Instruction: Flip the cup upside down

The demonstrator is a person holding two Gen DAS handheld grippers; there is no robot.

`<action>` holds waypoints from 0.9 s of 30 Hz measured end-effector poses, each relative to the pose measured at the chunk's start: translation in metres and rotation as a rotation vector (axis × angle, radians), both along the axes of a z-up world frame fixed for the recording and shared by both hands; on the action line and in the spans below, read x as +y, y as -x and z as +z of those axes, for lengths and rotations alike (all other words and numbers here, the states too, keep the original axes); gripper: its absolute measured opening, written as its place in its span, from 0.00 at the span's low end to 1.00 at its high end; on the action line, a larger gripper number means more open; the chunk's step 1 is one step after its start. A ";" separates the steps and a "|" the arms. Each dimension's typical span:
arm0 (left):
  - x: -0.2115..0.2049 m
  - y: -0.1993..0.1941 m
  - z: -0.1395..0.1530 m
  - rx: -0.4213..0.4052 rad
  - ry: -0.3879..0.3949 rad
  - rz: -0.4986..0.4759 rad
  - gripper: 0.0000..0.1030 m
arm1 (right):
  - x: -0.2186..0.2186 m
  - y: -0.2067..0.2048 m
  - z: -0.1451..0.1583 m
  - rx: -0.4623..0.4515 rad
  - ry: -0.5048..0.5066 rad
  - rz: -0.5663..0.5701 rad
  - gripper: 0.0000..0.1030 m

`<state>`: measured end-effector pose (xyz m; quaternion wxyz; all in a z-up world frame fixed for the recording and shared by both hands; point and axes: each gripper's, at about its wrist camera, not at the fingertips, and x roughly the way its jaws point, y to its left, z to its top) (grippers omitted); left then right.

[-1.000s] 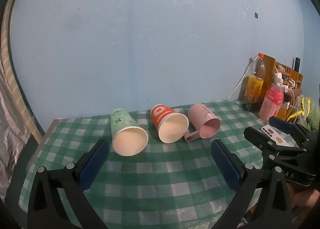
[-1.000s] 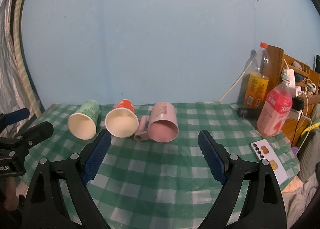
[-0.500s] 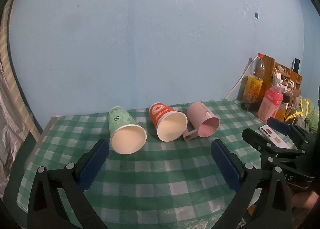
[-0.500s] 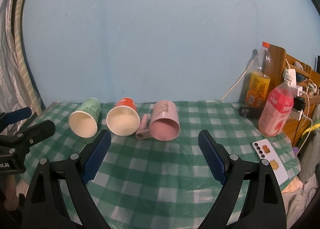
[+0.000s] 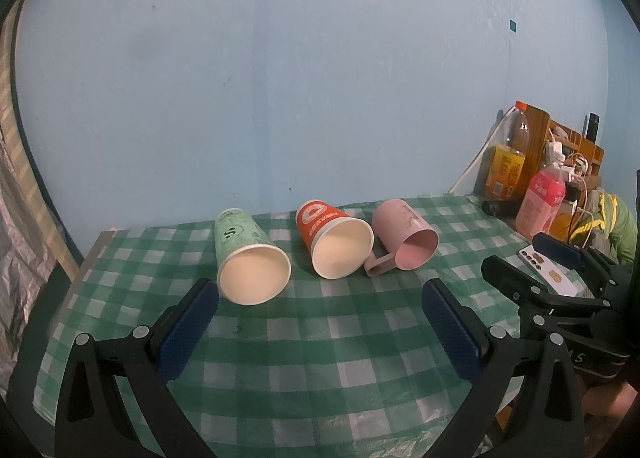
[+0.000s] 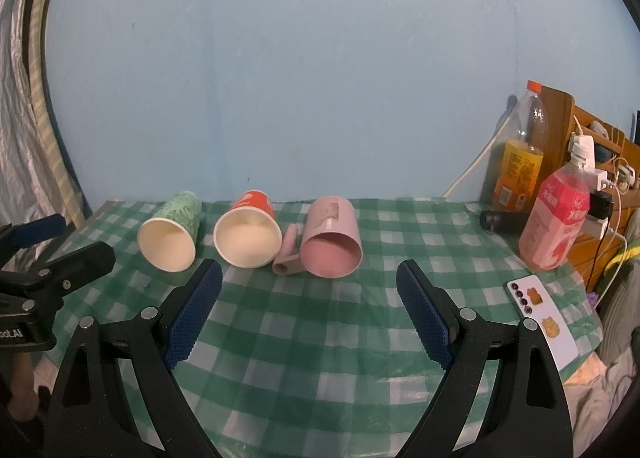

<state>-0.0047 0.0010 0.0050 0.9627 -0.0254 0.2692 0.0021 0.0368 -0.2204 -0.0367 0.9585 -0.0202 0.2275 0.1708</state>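
Three cups lie on their sides in a row, mouths toward me: a green paper cup [image 5: 250,258], a red paper cup [image 5: 334,244] and a pink mug [image 5: 406,234] with its handle on the cloth. They also show in the right wrist view: green cup [image 6: 172,236], red cup [image 6: 248,234], pink mug [image 6: 332,242]. My left gripper [image 5: 320,298] is open and empty, short of the cups. My right gripper [image 6: 310,282] is open and empty, short of the mug. Each gripper shows at the edge of the other's view.
The table wears a green checked cloth [image 5: 320,358]. At the right stand an orange drink bottle [image 6: 520,162], a pink drink bottle [image 6: 556,226], a wooden rack with cables [image 6: 600,146], and a phone [image 6: 544,318] lying flat. A blue wall is behind.
Both grippers have drifted slightly; the cups sit a little lower and closer in the left view. The cups themselves have not moved and both grippers stay open.
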 end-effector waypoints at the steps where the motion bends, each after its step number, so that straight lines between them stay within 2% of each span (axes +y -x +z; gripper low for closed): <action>1: 0.000 -0.001 0.000 0.000 -0.001 0.000 0.99 | 0.000 -0.001 -0.001 0.001 0.000 0.001 0.85; 27: -0.002 -0.004 -0.004 0.018 -0.006 -0.007 0.99 | 0.000 -0.006 -0.003 0.024 -0.008 0.013 0.85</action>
